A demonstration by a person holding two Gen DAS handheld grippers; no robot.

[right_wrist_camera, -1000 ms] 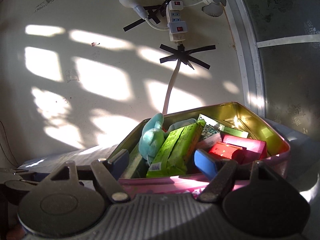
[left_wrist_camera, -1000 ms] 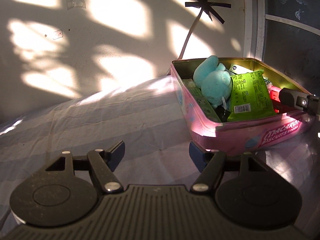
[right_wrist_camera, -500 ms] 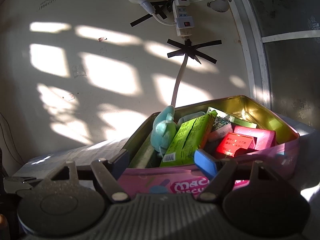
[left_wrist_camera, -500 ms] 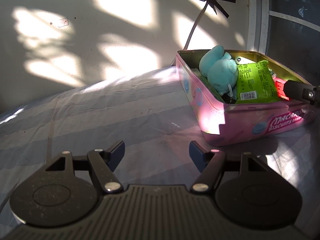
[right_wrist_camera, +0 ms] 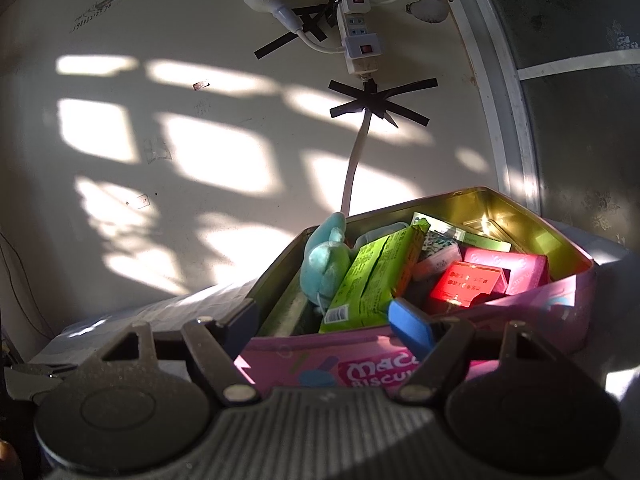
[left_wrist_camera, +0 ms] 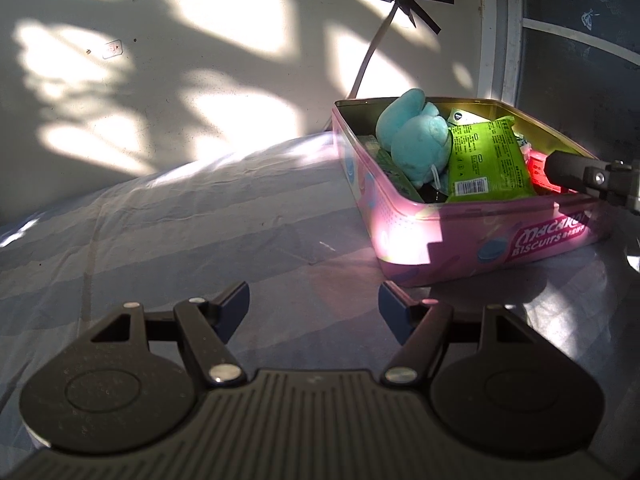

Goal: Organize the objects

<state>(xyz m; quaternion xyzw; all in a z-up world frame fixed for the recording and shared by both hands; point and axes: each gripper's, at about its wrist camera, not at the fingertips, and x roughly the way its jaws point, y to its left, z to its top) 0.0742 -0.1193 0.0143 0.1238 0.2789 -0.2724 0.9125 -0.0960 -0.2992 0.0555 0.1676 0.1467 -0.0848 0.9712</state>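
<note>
On the left, the left tool (left_wrist_camera: 314, 306) hangs low over the striped bedsheet (left_wrist_camera: 168, 232), its fingers spread wide with nothing between them; it sits apart from the tin, likely kept out of the way while the other hand works. Further right, the pink biscuit tin (left_wrist_camera: 472, 240) rests on the bed near the wall, lid off, already packed: a blue plush (left_wrist_camera: 416, 140) leans at its left end, a green packet (left_wrist_camera: 486, 160) stands on edge beside it, and a red box (right_wrist_camera: 468, 280) and pink box (right_wrist_camera: 520, 266) lie toward the right end, seemingly stood close so that everything fits. The right tool (right_wrist_camera: 328, 320) hovers at the tin's near wall, spread open and empty, one finger reaching over the rim toward the red box. I would guess it is lining up to shift or pull something there. A taped power strip (right_wrist_camera: 358, 36) hangs on the wall above.
</note>
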